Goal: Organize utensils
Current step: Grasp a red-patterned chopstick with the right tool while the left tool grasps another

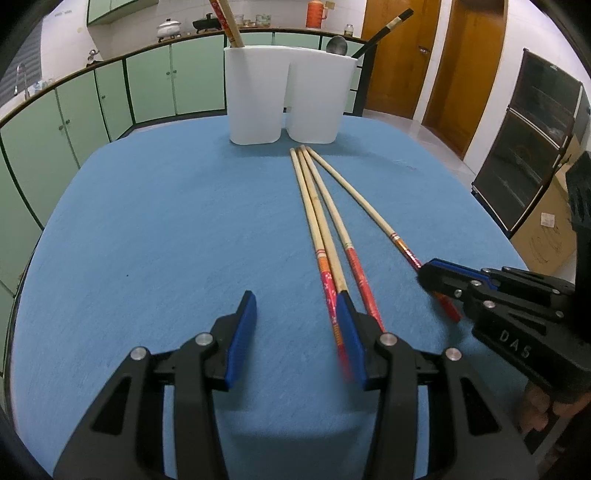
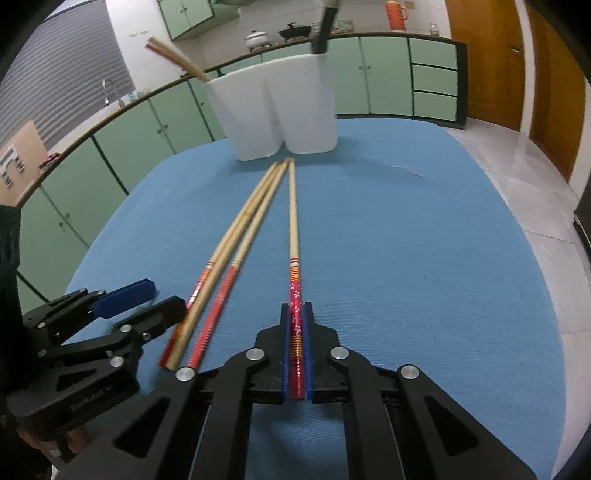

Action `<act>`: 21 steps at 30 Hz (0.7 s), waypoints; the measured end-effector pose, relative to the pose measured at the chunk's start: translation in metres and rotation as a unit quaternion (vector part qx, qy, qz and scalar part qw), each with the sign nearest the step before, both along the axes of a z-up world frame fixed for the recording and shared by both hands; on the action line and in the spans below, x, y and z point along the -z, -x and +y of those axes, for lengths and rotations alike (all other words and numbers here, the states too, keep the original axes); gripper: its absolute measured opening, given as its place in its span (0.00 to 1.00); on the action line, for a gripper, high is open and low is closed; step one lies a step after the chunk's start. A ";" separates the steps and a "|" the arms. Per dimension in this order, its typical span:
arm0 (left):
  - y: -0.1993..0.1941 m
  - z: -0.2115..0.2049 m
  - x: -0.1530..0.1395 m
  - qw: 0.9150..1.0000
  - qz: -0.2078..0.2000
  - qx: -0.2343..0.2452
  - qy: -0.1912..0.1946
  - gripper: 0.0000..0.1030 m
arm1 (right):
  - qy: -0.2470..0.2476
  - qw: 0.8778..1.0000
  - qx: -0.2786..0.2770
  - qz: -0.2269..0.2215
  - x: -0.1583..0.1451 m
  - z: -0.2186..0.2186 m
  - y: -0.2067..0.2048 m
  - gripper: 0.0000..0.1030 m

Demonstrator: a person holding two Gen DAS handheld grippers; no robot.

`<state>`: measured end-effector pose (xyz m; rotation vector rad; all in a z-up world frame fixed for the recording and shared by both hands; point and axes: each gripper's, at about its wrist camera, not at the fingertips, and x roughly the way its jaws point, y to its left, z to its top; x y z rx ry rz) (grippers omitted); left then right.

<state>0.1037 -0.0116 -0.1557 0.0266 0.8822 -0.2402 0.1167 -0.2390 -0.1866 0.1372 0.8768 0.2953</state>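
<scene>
Several bamboo chopsticks with red patterned handles lie side by side on the blue tablecloth [image 1: 147,221], their tips toward a white two-compartment holder [image 1: 288,96] [image 2: 273,110]. My right gripper [image 2: 296,308] is shut on the red handle of the rightmost chopstick [image 2: 293,229], which still rests on the cloth. It shows in the left wrist view as right gripper [image 1: 430,271]. My left gripper [image 1: 295,325] [image 2: 162,297] stands open just left of the others, its right finger [image 1: 349,332] over their handles [image 1: 330,291]. The holder has pale chopsticks [image 1: 231,26] in its left compartment, with black chopsticks [image 1: 384,31] and a metal spoon [image 1: 337,46] in its right.
Green kitchen cabinets [image 1: 110,103] and a counter with pots run behind the table. Wooden doors [image 1: 399,74] stand at the back right. A black glass-front cabinet [image 1: 532,140] and a cardboard box [image 1: 546,229] sit off the table's right edge.
</scene>
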 end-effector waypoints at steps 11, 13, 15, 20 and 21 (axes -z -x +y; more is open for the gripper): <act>-0.008 0.001 0.004 1.000 0.006 -0.018 -0.015 0.39 | 0.001 0.999 0.036 0.001 0.001 -0.021 -0.003 0.06; -0.009 0.007 0.004 0.999 0.006 -0.028 -0.017 0.36 | 0.002 0.999 0.041 0.001 0.001 -0.023 -0.003 0.06; -0.009 0.013 0.004 0.999 0.005 -0.037 -0.019 0.32 | 0.004 0.999 0.045 0.000 0.001 -0.025 -0.003 0.06; -0.009 0.017 0.004 0.999 0.006 -0.044 -0.025 0.25 | 0.008 0.999 0.047 0.000 0.001 -0.022 -0.001 0.06; -0.009 0.016 0.004 0.999 0.006 -0.043 -0.030 0.24 | 0.009 0.999 0.047 0.000 0.001 -0.022 -0.002 0.06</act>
